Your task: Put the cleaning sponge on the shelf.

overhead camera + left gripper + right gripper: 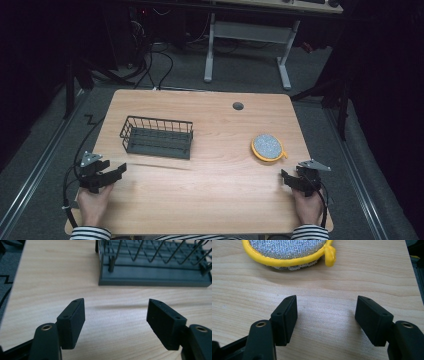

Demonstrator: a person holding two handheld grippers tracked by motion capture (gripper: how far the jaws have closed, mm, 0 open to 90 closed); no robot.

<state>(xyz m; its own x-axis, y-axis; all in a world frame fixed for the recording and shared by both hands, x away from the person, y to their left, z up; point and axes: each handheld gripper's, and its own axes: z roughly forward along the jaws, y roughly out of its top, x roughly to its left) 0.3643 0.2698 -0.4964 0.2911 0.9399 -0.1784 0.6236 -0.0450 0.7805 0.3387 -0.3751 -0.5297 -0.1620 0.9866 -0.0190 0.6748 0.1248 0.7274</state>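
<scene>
step: pre-grasp, I judge | right gripper [289, 178] released, lower right | next: reach up-left to scouring pad [268, 147] | left gripper [114, 173] released near wire basket [157, 137]

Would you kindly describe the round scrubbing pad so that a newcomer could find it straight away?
Start from the wooden table and look to its right half, just ahead of the right tool. There lies the scouring pad: a flat disc of silvery mesh with a yellow rim and loop, unlike the dark wire basket on the left.
</scene>
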